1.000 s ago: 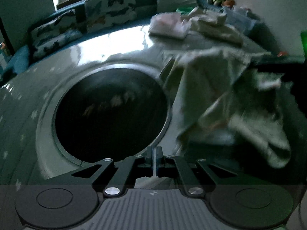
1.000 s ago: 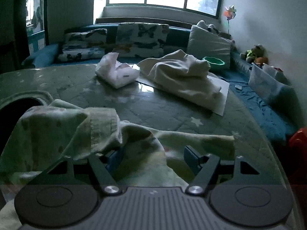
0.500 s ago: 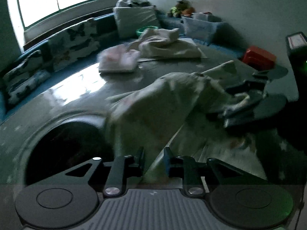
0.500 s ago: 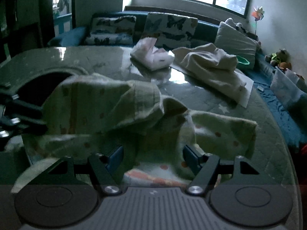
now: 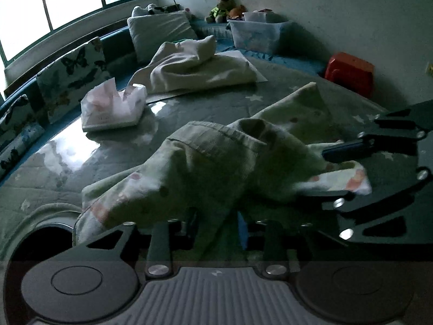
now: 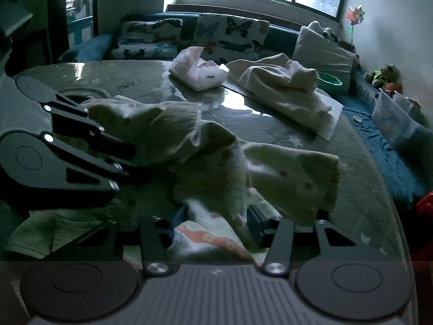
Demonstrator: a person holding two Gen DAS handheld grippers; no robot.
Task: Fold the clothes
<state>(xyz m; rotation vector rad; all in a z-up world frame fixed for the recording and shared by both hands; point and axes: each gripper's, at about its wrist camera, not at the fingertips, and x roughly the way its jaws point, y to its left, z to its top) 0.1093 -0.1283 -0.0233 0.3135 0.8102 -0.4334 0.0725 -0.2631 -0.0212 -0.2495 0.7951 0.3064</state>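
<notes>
Now both grippers grasp one pale green garment (image 5: 216, 162), bunched and lifted between them above the star-patterned table cover (image 5: 270, 100). Cloth runs down between the fingers of the left gripper (image 5: 216, 227), which are closed onto it. The right gripper (image 6: 216, 216) likewise has fabric caught between its fingers, a printed fold hanging just before them. Beyond both sets of fingertips, well apart from the garment, lie a pink-white folded bundle (image 6: 199, 71) and a cream heap (image 6: 281, 81).
</notes>
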